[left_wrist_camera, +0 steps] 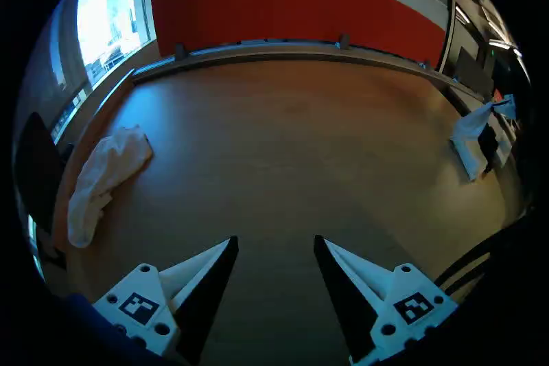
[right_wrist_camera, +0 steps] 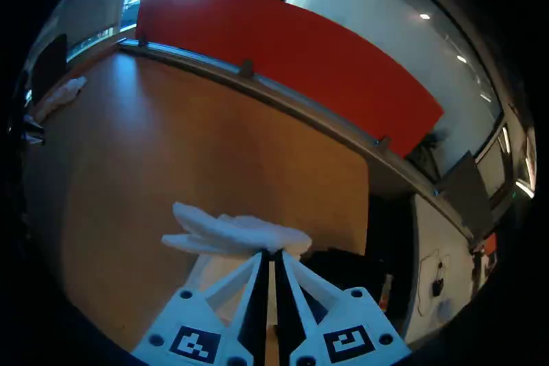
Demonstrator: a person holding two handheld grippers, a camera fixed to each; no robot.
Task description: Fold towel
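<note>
1. Plainly, the left gripper (left_wrist_camera: 274,241) stands wide open, with nothing between its fingers. It hovers over bare wood of the table (left_wrist_camera: 288,153).
2. Seen from the left gripper view, a crumpled towel (left_wrist_camera: 106,177) lies on the table along its left edge. It forms a long, rumpled heap well apart from the open fingers.
3. The right gripper (right_wrist_camera: 272,254) has its fingers nearly together, with only a narrow slit between them.
4. Bunched at those fingertips is the held towel (right_wrist_camera: 237,234), white and gathered into thick folds that spread to either side of the tips. Both fingers seem to pinch it, though the folds hide the contact itself.
5. The held towel sits above the near part of the table, close to the corner where the wood ends and darker furniture shows beyond. A paler part of it hangs down behind the fingers.
6. Far off in the right gripper view, the crumpled towel (right_wrist_camera: 60,97) shows small at the opposite edge of the table.
7. At the right side of the left gripper view, pale cloth hangs by the table's edge. It is probably the held towel (left_wrist_camera: 473,136), but it is too small to be sure.
8. A red partition (left_wrist_camera: 295,12) runs along the table's far edge, with a bright window (left_wrist_camera: 110,16) to its left.
</note>
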